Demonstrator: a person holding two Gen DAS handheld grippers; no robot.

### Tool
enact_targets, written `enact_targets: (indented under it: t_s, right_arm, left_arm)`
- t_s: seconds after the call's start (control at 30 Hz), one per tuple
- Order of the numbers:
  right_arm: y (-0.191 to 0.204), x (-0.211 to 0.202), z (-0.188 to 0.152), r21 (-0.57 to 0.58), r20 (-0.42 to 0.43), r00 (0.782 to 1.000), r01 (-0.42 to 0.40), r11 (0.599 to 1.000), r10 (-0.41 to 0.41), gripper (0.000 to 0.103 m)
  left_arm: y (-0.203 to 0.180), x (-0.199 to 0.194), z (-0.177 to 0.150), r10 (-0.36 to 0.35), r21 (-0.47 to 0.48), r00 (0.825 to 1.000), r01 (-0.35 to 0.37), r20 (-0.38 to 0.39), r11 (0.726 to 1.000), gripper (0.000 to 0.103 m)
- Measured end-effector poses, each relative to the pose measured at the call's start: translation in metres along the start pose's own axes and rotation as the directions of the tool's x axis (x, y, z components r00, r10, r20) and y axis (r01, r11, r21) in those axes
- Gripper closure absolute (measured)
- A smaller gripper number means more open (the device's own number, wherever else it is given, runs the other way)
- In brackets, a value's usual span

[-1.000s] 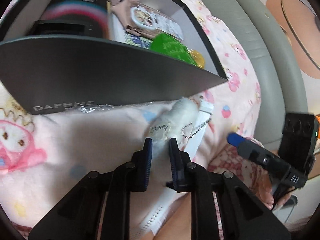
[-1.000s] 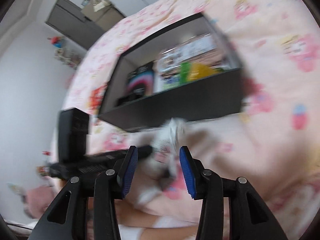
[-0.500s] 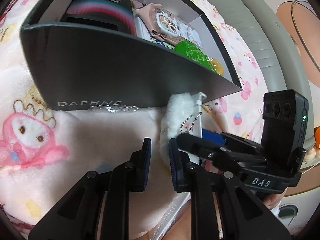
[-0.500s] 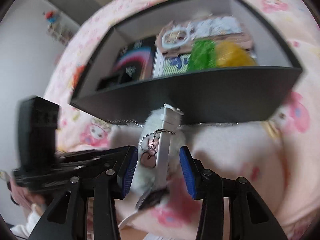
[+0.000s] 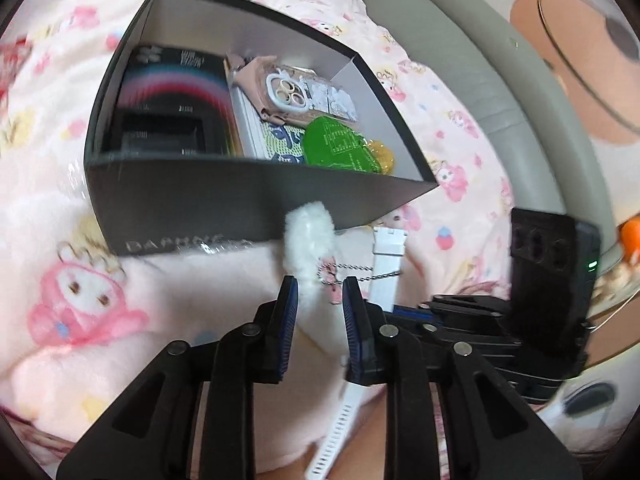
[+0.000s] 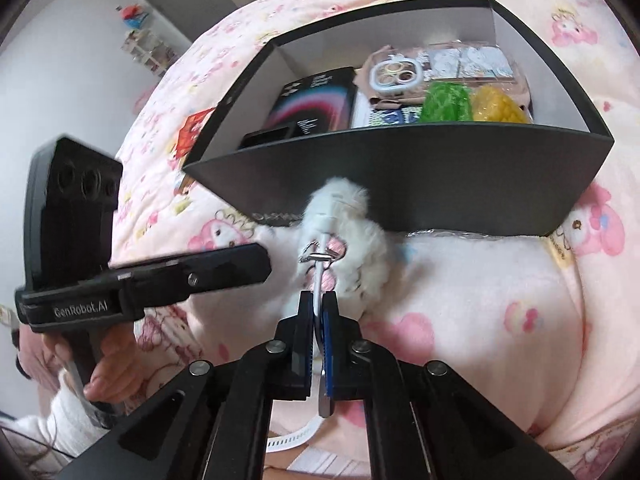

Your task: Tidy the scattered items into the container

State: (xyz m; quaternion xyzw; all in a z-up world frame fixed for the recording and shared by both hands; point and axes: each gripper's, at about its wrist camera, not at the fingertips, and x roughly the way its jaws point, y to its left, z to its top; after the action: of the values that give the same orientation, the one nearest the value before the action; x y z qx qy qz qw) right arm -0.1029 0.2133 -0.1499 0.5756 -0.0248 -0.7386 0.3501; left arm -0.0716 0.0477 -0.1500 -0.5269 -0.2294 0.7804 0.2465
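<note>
A dark open box [image 5: 192,208] [image 6: 440,184] sits on the pink blanket and holds several items. A white fluffy keychain [image 5: 310,236] [image 6: 352,224] with a bead chain and a white watch strap [image 5: 386,264] lie in front of the box. My right gripper [image 6: 318,308] is shut on the white strap [image 6: 317,280], seen edge-on with a metal buckle. My left gripper [image 5: 318,300] has its jaws slightly apart, just in front of the fluffy keychain, holding nothing. The right gripper's body shows in the left wrist view [image 5: 472,320].
Inside the box are a black rainbow-print carton [image 5: 172,92], a phone case [image 5: 296,92], a green pouch [image 5: 340,148] and a yellow pouch [image 6: 496,108]. A grey sofa edge [image 5: 480,80] runs at the right. The left gripper's body [image 6: 120,280] is at the left.
My right gripper has closed on the white strap. Both views have risen, showing more of the box's inside. The left gripper's jaws have not changed.
</note>
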Motion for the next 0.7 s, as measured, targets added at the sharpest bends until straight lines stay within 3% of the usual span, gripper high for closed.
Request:
enact_targets:
  t_s: [0.17,0.3,0.43,0.5,0.7]
  right_arm:
    - [0.008,-0.008,-0.003,-0.005,0.025,0.998,-0.062,0.998,0.062,0.101]
    - [0.015,-0.014,-0.007,-0.005,0.027,0.988,-0.152,0.988,0.152,0.101]
    - [0.013,-0.011,-0.008,0.023,0.008,0.977,-0.212,0.977,0.212,0.101]
    - [0.01,-0.006,-0.008,0.045,-0.004,0.978,-0.208,0.977,0.208,0.101]
    - [0.006,0.008,-0.012,0.094,-0.019,0.976,-0.213,0.973,0.215,0.101]
  left_arm:
    - [-0.014,-0.01,-0.005,0.008,0.093,1.0,-0.007,-0.01,0.996,0.075]
    - [-0.023,-0.01,-0.007,0.11,0.198,0.994,-0.106,-0.01,0.974,0.075]
    - [-0.027,-0.002,-0.002,0.094,0.242,0.992,-0.073,-0.078,0.967,0.075]
    - [-0.024,-0.001,0.001,0.054,0.231,0.993,-0.028,-0.104,0.972,0.075]
    - [-0.012,0.015,0.0,0.017,0.152,0.99,0.005,-0.138,0.988,0.075]
